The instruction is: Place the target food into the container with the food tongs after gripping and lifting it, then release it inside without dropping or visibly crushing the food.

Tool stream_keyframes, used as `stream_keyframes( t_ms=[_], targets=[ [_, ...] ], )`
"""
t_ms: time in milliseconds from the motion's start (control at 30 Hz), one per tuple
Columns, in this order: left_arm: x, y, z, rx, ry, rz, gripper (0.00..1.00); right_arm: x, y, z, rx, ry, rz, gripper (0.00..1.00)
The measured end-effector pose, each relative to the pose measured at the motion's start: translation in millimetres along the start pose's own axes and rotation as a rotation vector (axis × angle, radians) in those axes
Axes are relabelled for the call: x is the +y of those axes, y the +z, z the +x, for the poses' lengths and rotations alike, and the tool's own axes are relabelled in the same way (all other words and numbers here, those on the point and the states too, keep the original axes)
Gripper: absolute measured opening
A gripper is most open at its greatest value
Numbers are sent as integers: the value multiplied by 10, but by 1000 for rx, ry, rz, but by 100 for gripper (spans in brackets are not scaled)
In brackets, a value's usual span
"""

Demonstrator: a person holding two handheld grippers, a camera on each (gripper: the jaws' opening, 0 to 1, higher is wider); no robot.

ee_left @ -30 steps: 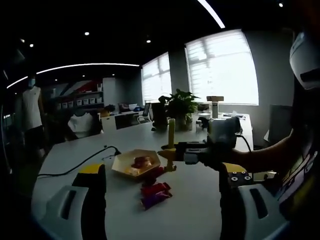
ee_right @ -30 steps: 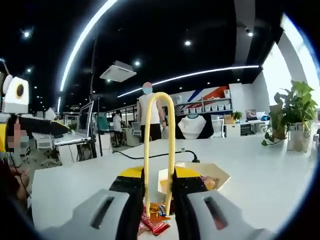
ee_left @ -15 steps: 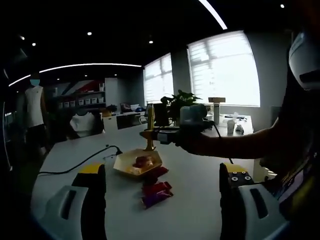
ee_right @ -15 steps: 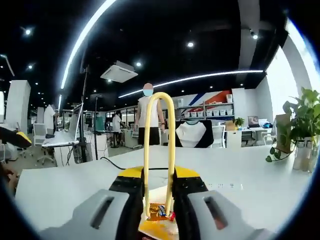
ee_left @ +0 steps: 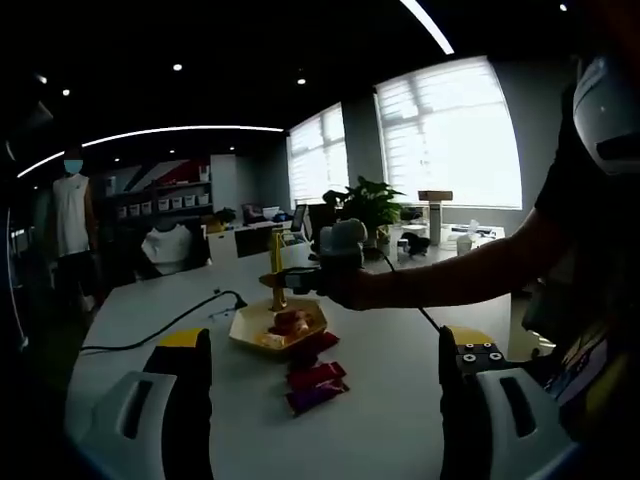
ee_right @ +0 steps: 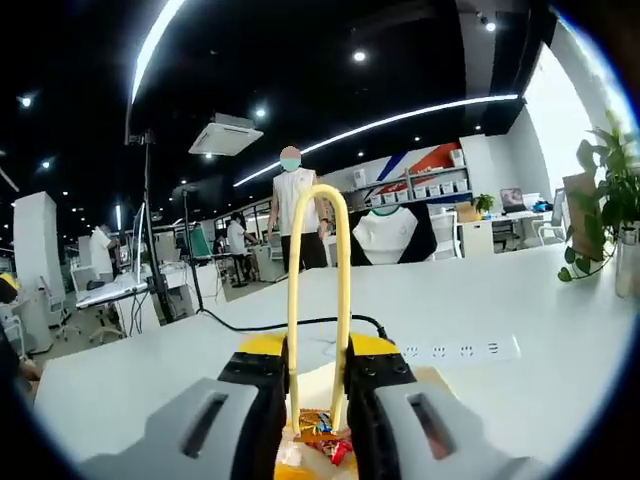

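Left gripper view: the left gripper [ee_left: 322,400] was held low over the white table [ee_left: 400,400], jaws spread wide apart with nothing between them. Ahead on the table sat the container [ee_left: 272,330], a shallow tan angular tray, with reddish food pieces [ee_left: 290,322] inside. Just in front of it, toward the camera, lay wrapped snacks [ee_left: 315,380] in red and purple, touching or nearly touching the tray's near edge. A black cable [ee_left: 160,330] ran across the table to the left of the tray.

The right gripper [ee_left: 300,283] came in from the right on the person's outstretched arm [ee_left: 460,270] and hung directly above the tray. The yellow food tongs [ee_left: 277,275] stood upright in it, long axis vertical, tips pointing down toward the tray; whether the tips touched the food could not be told.

Right gripper view: the right gripper [ee_right: 318,395] was clamped on the food tongs [ee_right: 318,300], jaws pressing both yellow arms. The tongs ran straight along the jaws, looped bend at the far end, tips near the camera. At the tips was a small piece of wrapped food [ee_right: 322,440], orange and red, over the yellow-tan container [ee_right: 425,378]. A white power strip [ee_right: 455,351] lay on the table [ee_right: 540,330] beyond. A person [ee_right: 297,210] stood in the background.
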State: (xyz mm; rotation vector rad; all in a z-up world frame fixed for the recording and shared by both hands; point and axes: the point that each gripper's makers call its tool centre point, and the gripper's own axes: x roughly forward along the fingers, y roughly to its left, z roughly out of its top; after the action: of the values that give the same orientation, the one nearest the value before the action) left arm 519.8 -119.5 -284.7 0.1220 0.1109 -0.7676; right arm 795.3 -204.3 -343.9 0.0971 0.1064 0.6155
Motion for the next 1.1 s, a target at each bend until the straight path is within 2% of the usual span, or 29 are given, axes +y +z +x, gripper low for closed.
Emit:
stream_keyframes(
  t_ms=[167,367,467,567,633,733,767,800,833,900,1100],
  targets=[
    [-23,-24,34,13,-9,-1,100,-13,-71,126,47,0,-46,16],
    [-26,25,50,8,-14,11,100,-30,-173,164,80,-4,-47,16],
    [-11,26,45,7,-9,11,100,-39,-196,159,89,-5,-45,17],
    [-18,10,34,9,-8,10,100,11,-158,133,71,30,-50,18],
    [-32,-6,28,11,-9,6,100,27,-97,82,65,26,-53,18],
    [-44,-23,28,14,-11,5,100,129,28,-36,26,62,-25,19],
    [-47,-25,30,15,-11,4,100,209,70,-96,8,99,-23,19],
    [-50,-26,32,15,-12,5,100,229,89,-130,-1,112,-44,20],
    [-55,-26,37,14,-13,8,100,254,99,-192,-3,128,-81,20],
    [-66,-18,43,7,-17,4,100,318,96,-278,0,163,-69,20],
    [-141,-23,66,5,-38,6,100,322,116,-526,-21,178,-43,20]
  ],
)
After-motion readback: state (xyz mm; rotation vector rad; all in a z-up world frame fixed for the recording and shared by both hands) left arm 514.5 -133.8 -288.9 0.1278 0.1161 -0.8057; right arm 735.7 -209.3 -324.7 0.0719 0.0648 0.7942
